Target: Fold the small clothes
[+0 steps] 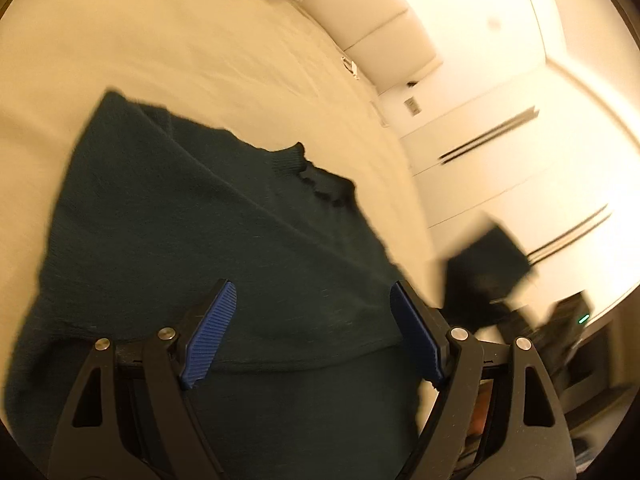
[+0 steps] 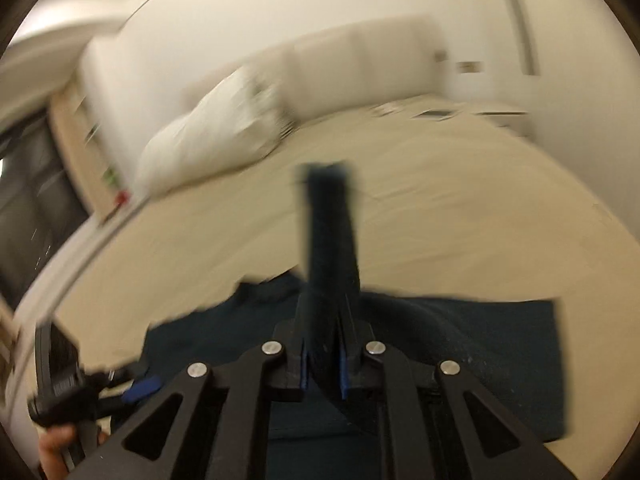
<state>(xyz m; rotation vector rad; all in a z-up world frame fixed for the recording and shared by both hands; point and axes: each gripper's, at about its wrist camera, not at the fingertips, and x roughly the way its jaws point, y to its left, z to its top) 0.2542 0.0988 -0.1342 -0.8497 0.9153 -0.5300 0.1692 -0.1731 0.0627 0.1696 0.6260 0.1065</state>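
A dark green knit sweater (image 1: pixel 192 232) lies spread on the cream bed sheet (image 1: pixel 192 48). My left gripper (image 1: pixel 312 332) is open just above the sweater's body, its blue pads (image 1: pixel 210 336) wide apart, holding nothing. My right gripper (image 2: pixel 324 364) is shut on a sleeve of the sweater (image 2: pixel 330 232), and the sleeve stands up between the fingers, lifted above the rest of the sweater (image 2: pixel 480 344). The right gripper with the lifted sleeve (image 1: pixel 486 264) shows blurred at the right of the left wrist view. The left gripper (image 2: pixel 80 392) shows at the lower left of the right wrist view.
A white pillow (image 2: pixel 216 132) lies at the head of the bed against a padded headboard (image 2: pixel 360 56). The bed's edge (image 1: pixel 404 160) runs near a white wall with dark handles (image 1: pixel 488 132). A dark window (image 2: pixel 32 208) and shelf stand at the left.
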